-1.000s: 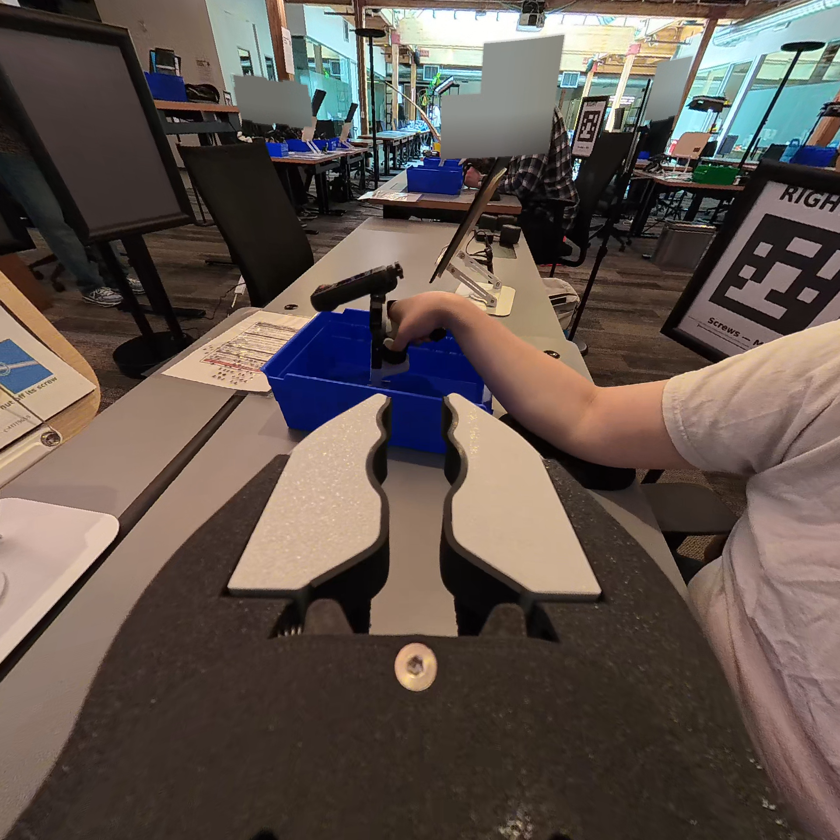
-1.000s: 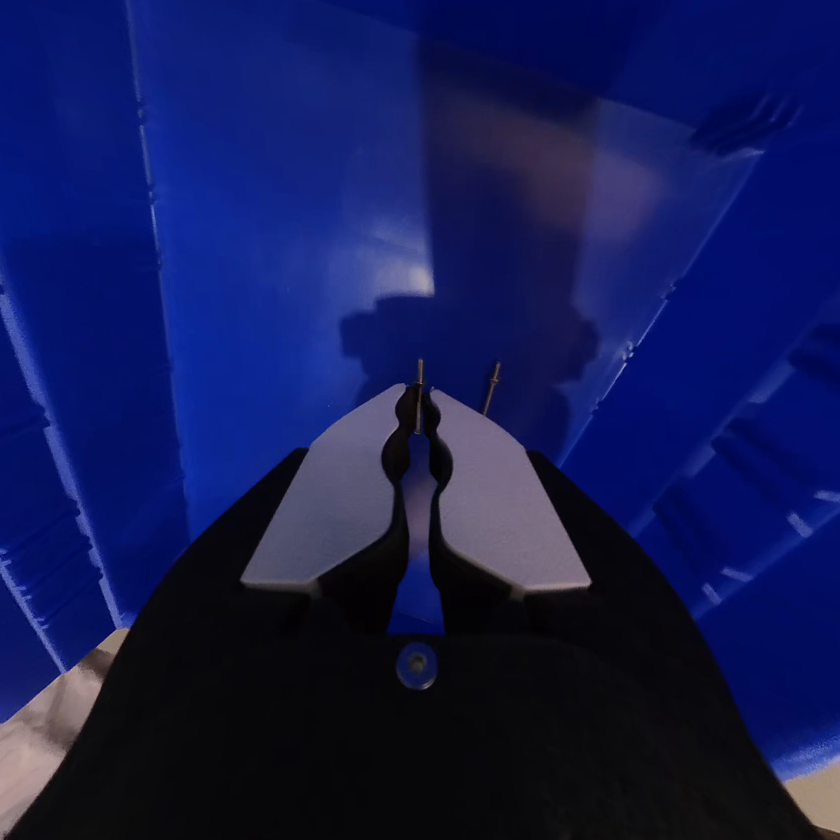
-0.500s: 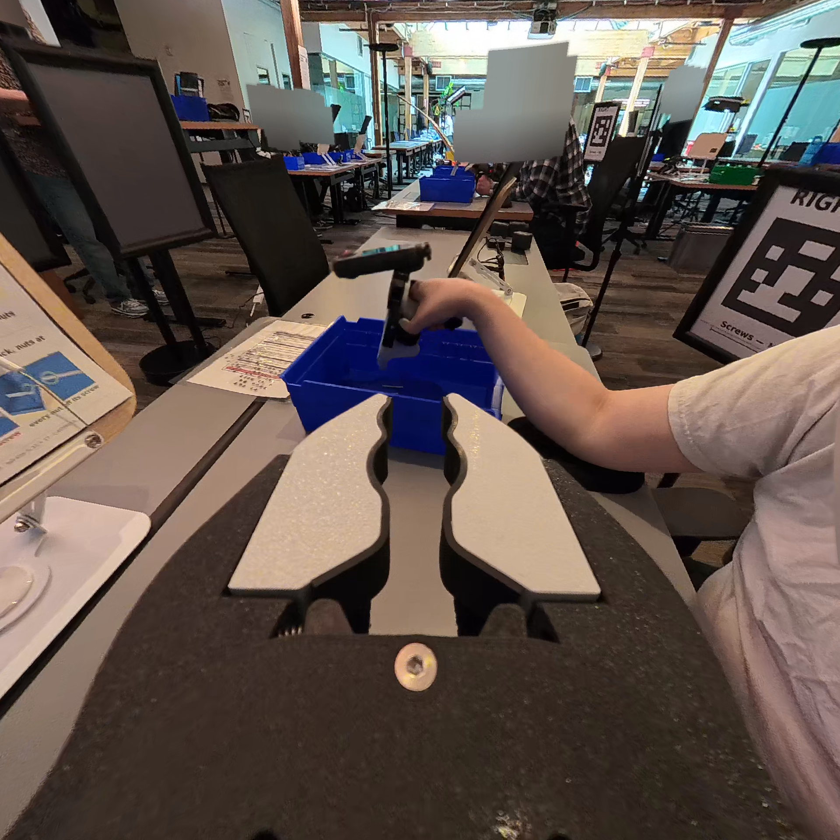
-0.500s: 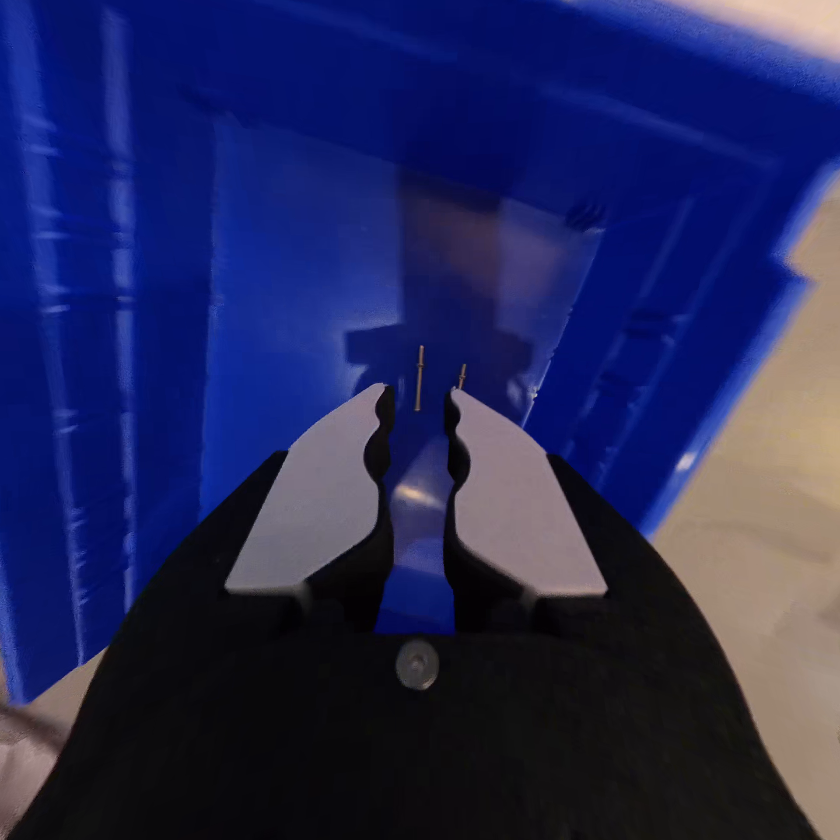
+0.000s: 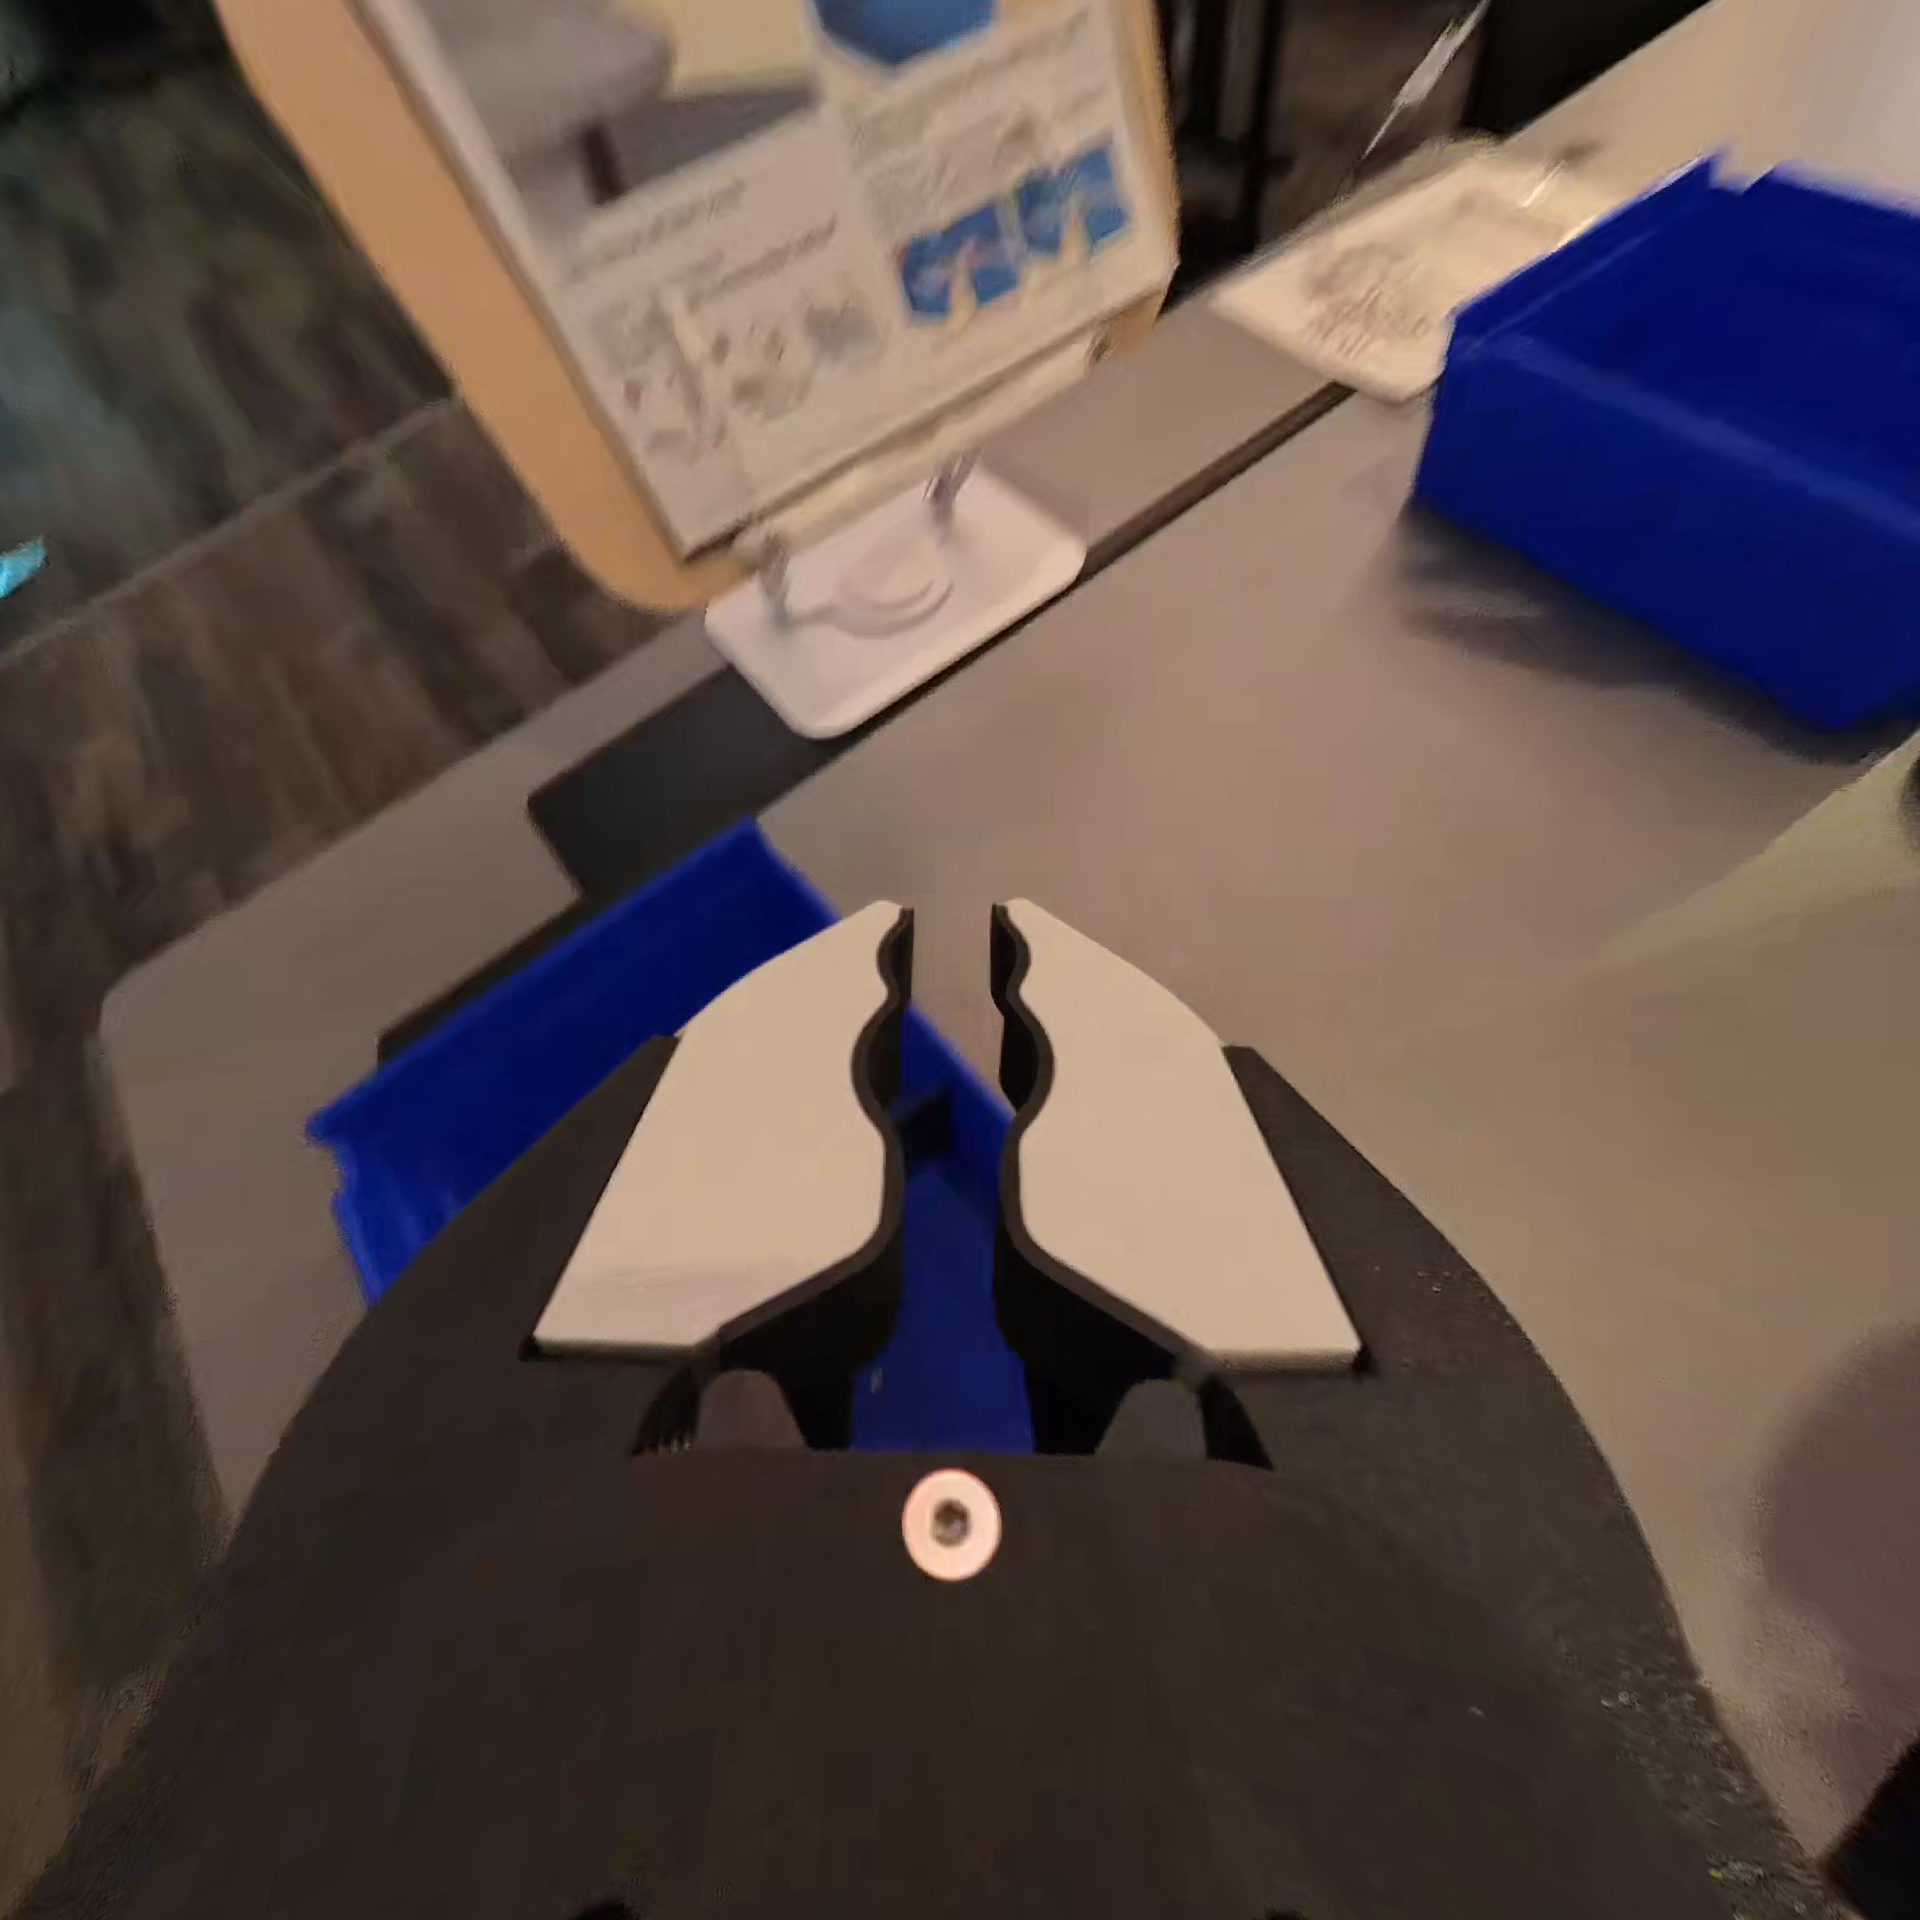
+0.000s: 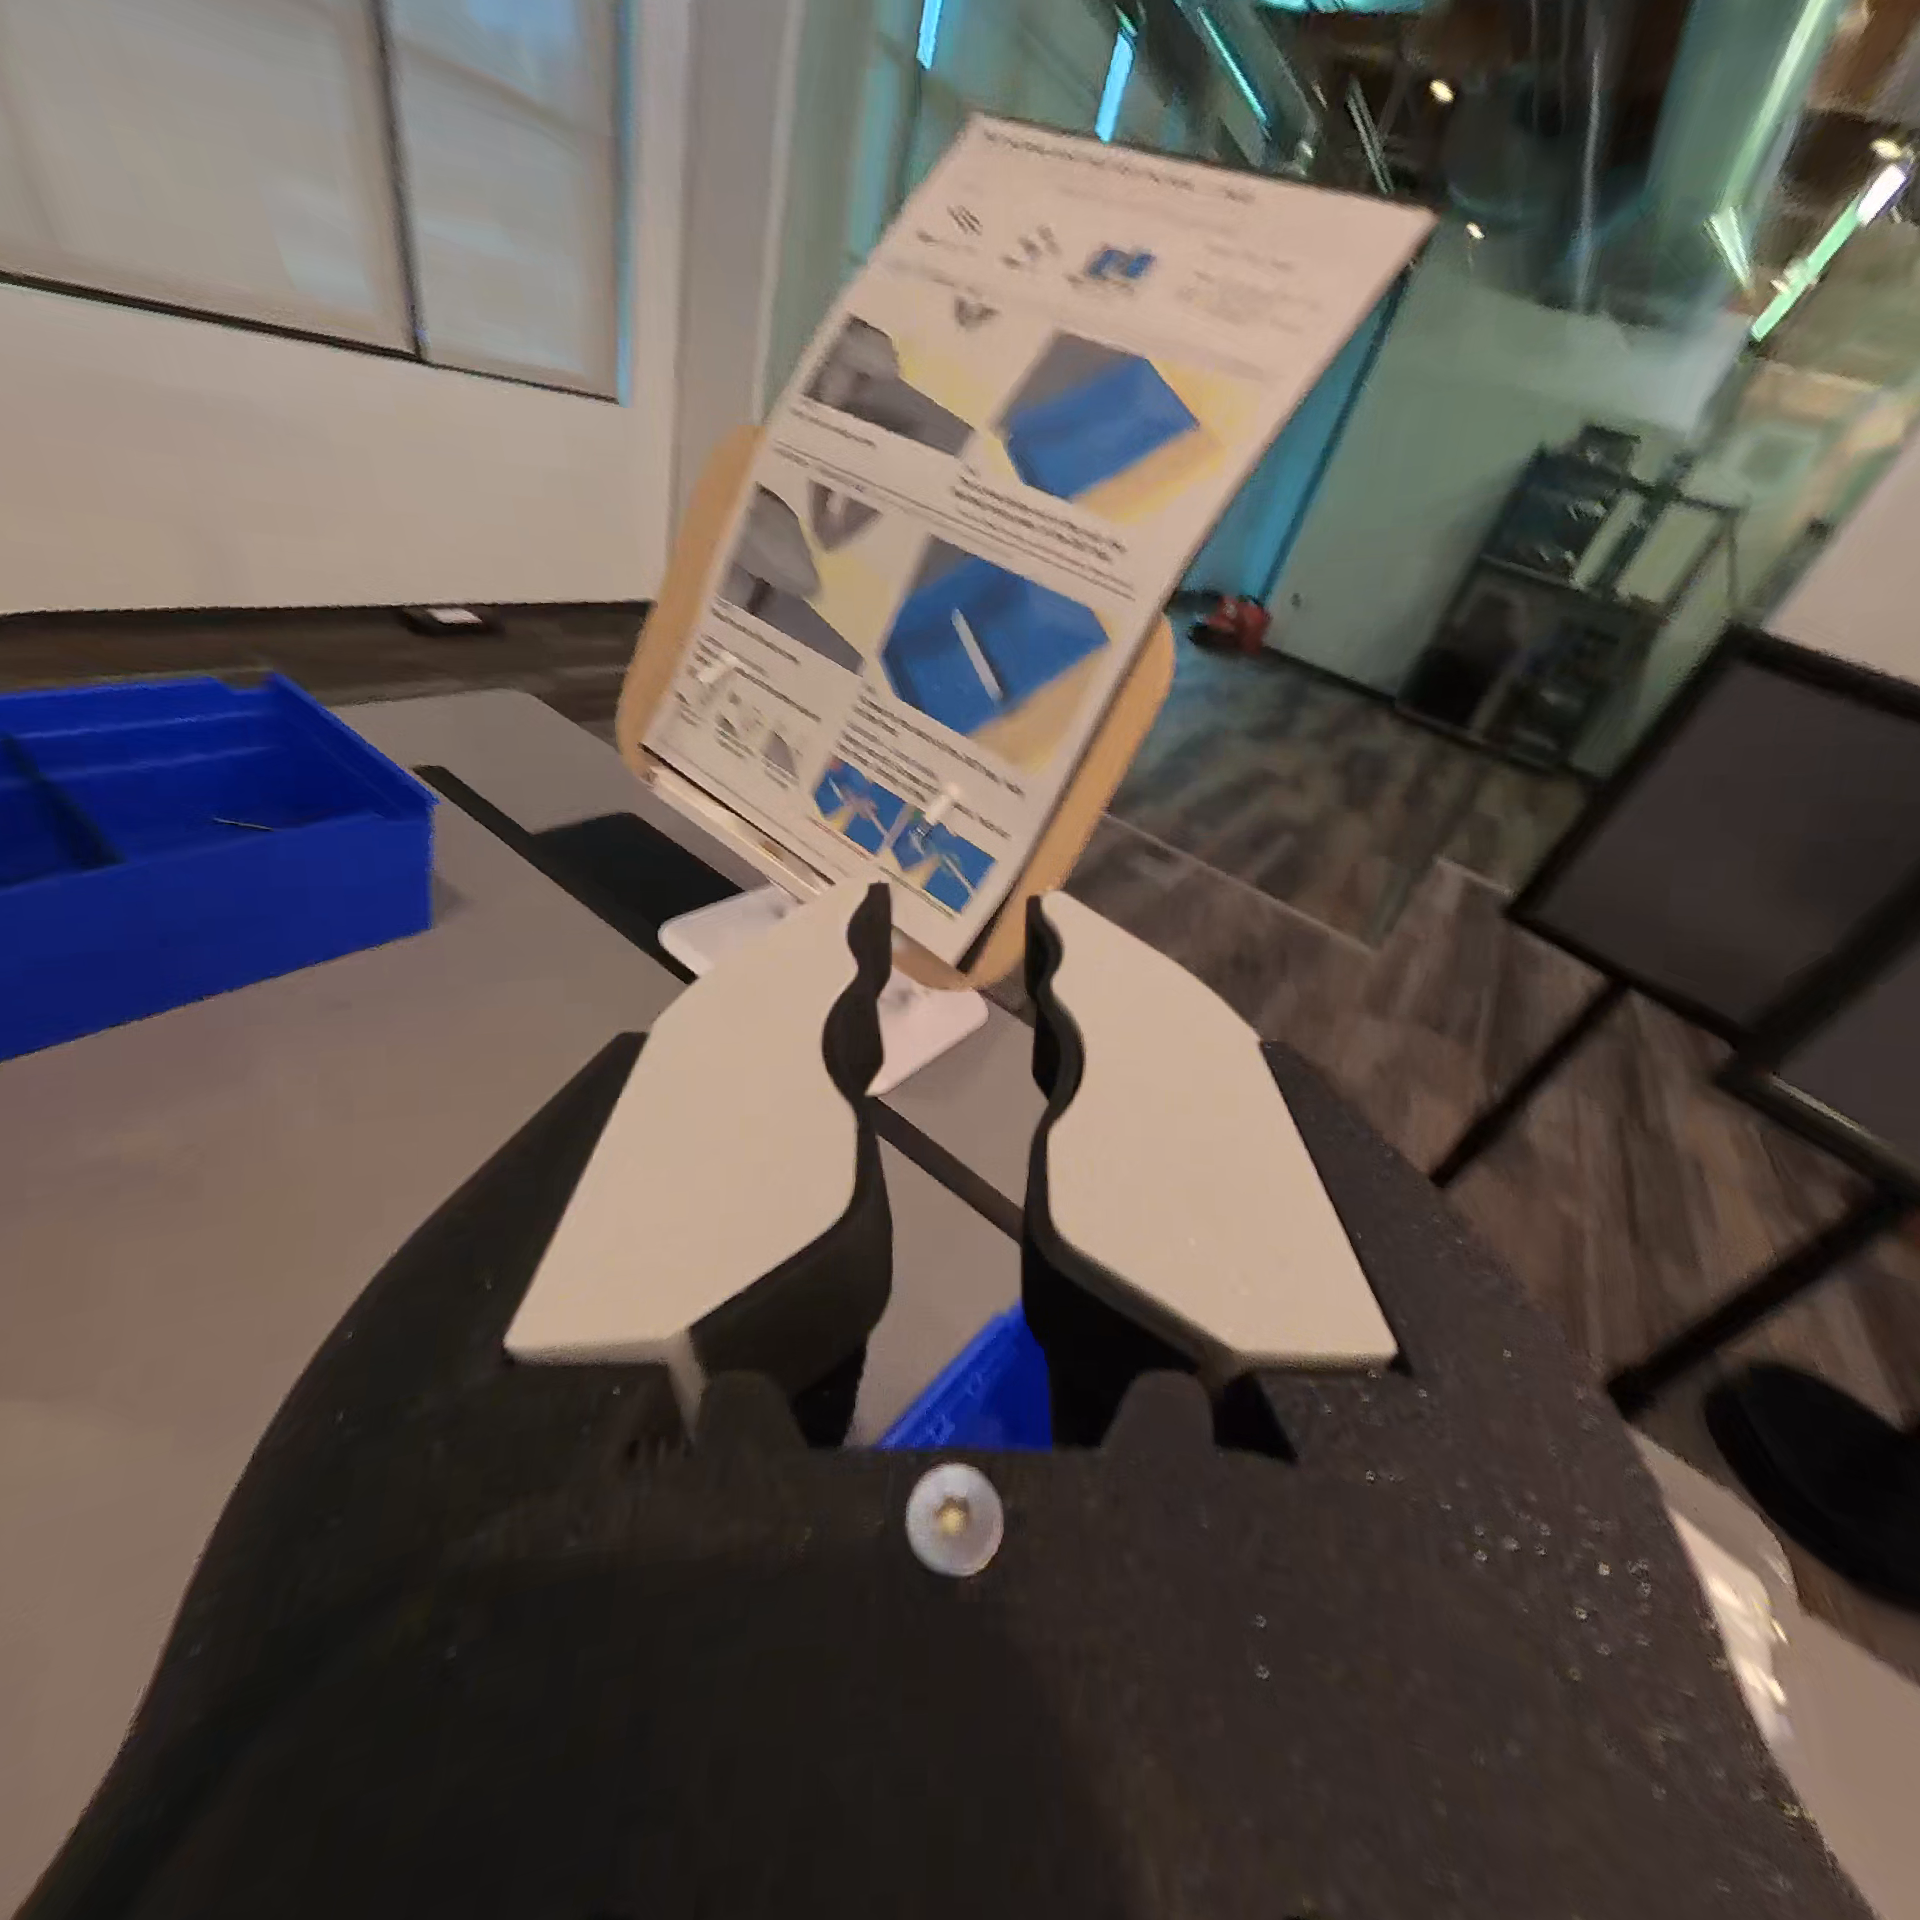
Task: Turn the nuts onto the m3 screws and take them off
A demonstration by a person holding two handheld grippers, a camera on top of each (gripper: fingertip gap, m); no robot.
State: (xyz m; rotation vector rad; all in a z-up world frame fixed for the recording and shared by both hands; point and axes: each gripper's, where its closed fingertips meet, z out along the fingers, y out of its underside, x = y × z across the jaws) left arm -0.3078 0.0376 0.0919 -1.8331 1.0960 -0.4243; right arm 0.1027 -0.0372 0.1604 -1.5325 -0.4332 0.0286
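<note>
My left gripper [image 5: 951, 914] is open and empty, tilted down over the near rim of a blue divided bin [image 5: 582, 1039] at the table's left corner. My right gripper [image 6: 956, 904] is open and empty, held above the table and facing an instruction sheet [image 6: 987, 540]. The same divided bin [image 6: 208, 831] shows at the left of the right wrist view, with one thin screw [image 6: 244, 824] lying in it. A corner of a second blue bin [image 6: 966, 1392] shows below the right fingers; that bin [image 5: 1662, 436] is at the right in the left wrist view. No nuts are visible.
The instruction sheet [image 5: 831, 260] sits on a wooden board with a white base [image 5: 894, 613] at the grey table's [image 5: 1247, 831] far edge. A paper sheet [image 5: 1361, 301] lies behind the right bin. A black sign stand [image 6: 1766, 831] is on the floor at the right. Left tips to right tips: about 45 cm.
My right gripper opened and let go of a screw in the blue bin, then lifted out and swung toward the instruction sheet. My left gripper swung left and down over the divided bin.
</note>
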